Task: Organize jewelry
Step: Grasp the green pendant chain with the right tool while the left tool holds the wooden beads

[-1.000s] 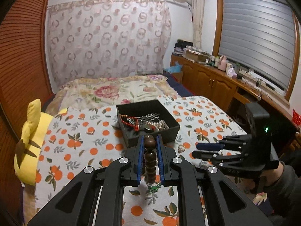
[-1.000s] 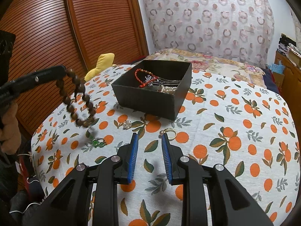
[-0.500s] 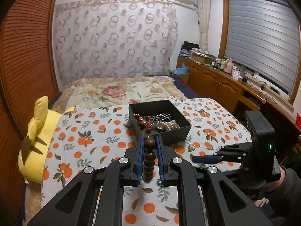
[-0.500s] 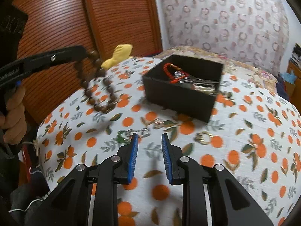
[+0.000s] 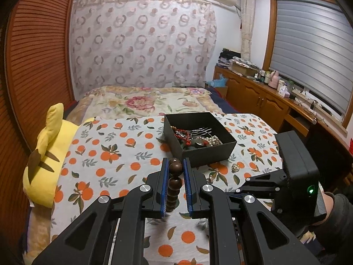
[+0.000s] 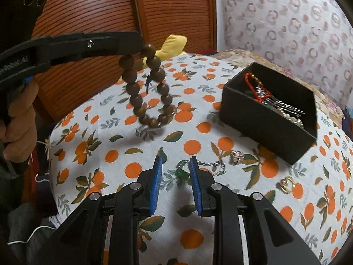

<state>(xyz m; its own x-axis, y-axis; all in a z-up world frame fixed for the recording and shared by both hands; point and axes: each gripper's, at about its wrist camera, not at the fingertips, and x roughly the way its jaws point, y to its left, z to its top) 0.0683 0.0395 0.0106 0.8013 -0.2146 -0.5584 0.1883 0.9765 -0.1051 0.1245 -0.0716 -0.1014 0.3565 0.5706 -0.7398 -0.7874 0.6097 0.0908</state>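
Note:
My left gripper (image 5: 175, 167) is shut on a brown wooden bead bracelet (image 5: 174, 182), which hangs in the air above the orange-print cloth; the bracelet (image 6: 146, 88) also shows in the right wrist view. A black box (image 5: 199, 152) holding a red cord, pearls and a metal hair comb stands ahead on the cloth, and its wall (image 6: 260, 123) shows in the right wrist view. My right gripper (image 6: 175, 165) is open, low over a chain with a green stone (image 6: 183, 173). A small flower-shaped piece (image 6: 237, 155) and a gold ring (image 6: 286, 182) lie loose near the box.
A yellow plush toy (image 5: 47, 154) lies at the cloth's left edge. A floral bed cover (image 5: 141, 101) stretches behind the box. Wooden cabinets (image 5: 260, 101) run along the right wall. A slatted wooden door (image 6: 88, 11) stands to the left.
My left gripper has lifted the bracelet and swung left, so the box now sits to its right. My right gripper has moved forward over the green-stone chain.

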